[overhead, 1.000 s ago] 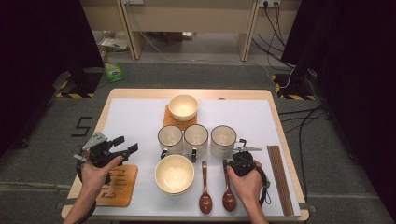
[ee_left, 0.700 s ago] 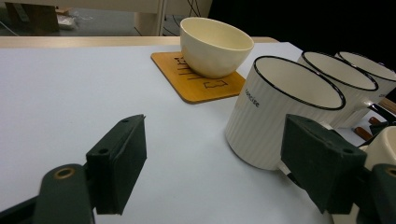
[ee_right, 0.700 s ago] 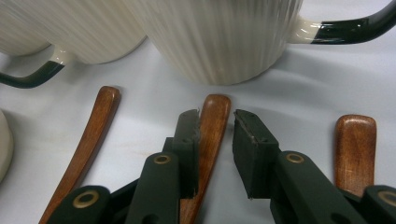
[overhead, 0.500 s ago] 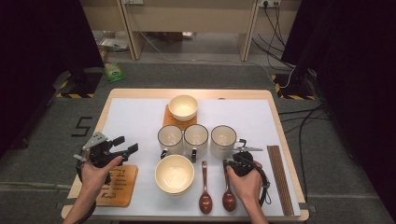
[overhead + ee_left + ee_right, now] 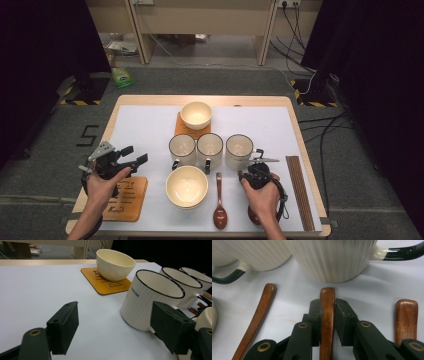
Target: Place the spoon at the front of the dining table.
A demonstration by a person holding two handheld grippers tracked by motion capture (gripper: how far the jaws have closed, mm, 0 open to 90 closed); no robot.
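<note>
White table (image 5: pixel 150 127): right tool (image 5: pixel 327 305) clamps spoon handle (image 5: pixel 327 315) beside mug (image 5: pixel 332 260).

Cream crockery and brown wood showing on a pale sheet

Ribbed white mugs (image 5: pixel 210 148) are showing black rims and handles; the spoon (image 5: pixel 327 322) is gleaming reddish brown between black jaws; the far bowl (image 5: pixel 196 115) is glowing cream.

Bare counter (image 5: pixel 37 287) open ahead of left claw (image 5: pixel 112 325), nearest mug (image 5: pixel 152 298) crowding its right side, another mug (image 5: pixel 332 257) blocking right claw (image 5: pixel 327 307)
</note>
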